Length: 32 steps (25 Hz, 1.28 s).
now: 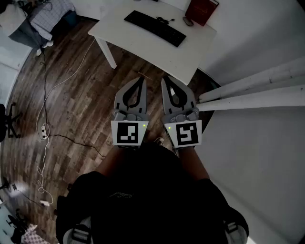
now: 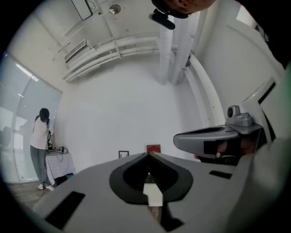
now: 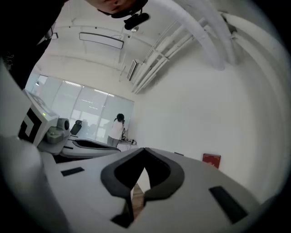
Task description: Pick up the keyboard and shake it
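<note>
A black keyboard (image 1: 155, 27) lies slantwise on a white table (image 1: 143, 50) at the top of the head view, with a thin cable running off its far side. Both grippers are held level, side by side, short of the table's near edge and over the wooden floor. The left gripper (image 1: 141, 79) is shut with nothing in it. Beside it the right gripper (image 1: 165, 79) is also shut and empty. In the left gripper view the left gripper (image 2: 148, 154) points at a white wall, and the right gripper (image 3: 144, 149) faces the same wall in the right gripper view.
A red book (image 1: 201, 10) and a small mouse (image 1: 188, 21) sit on the table's far right. White pipes (image 1: 252, 90) run along the right wall. Cables (image 1: 45, 133) trail over the wooden floor at left. A person (image 2: 41, 145) stands at a far table.
</note>
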Tool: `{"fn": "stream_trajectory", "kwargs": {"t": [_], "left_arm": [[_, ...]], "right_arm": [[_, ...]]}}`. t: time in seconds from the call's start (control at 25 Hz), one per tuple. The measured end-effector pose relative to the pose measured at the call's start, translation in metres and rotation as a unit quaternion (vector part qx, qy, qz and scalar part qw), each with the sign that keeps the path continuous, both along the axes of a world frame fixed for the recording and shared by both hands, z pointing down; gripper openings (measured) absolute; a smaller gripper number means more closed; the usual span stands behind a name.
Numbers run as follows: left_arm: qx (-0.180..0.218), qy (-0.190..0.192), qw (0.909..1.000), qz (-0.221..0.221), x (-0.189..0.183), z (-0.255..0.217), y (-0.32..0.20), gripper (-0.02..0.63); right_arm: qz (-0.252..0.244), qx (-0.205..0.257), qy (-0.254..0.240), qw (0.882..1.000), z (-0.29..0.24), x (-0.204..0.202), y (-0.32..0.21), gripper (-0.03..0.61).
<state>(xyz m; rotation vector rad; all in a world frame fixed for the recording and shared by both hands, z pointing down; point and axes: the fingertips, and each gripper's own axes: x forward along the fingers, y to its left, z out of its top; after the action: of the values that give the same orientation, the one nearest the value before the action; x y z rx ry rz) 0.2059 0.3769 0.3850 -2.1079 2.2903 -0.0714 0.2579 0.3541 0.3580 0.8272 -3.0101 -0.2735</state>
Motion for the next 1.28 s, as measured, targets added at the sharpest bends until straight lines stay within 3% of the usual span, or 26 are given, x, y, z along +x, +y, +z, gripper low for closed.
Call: {"fn": "stream_trajectory", "kwargs": {"t": [0.28, 0.56, 0.76, 1.04, 1.28], "left_arm": [[-0.024, 0.007, 0.9991, -0.036, -0.078, 0.025, 0.02, 0.002], [-0.04, 0.026, 0.9945, -0.093, -0.185, 0.047, 0.048, 0.002], [-0.044, 0.018, 0.9934, -0.104, -0.253, 0.048, 0.059, 0.002], [-0.059, 0.044, 0.9944, -0.076, -0.3, 0.06, 0.053, 0.002], [-0.079, 0.056, 0.9938, -0.056, -0.304, 0.078, 0.017, 0.002]], "right_arm": [[-0.05, -0.014, 0.017, 0.999, 0.027, -0.083, 0.017, 0.021], [-0.096, -0.017, 0.03, 0.995, 0.051, -0.192, 0.036, 0.021], [-0.114, -0.028, 0.043, 0.992, 0.06, -0.26, 0.05, 0.021], [-0.101, -0.036, 0.067, 0.992, 0.066, -0.312, 0.056, 0.021], [-0.094, -0.051, 0.074, 0.992, 0.078, -0.323, 0.021, 0.021]]}}
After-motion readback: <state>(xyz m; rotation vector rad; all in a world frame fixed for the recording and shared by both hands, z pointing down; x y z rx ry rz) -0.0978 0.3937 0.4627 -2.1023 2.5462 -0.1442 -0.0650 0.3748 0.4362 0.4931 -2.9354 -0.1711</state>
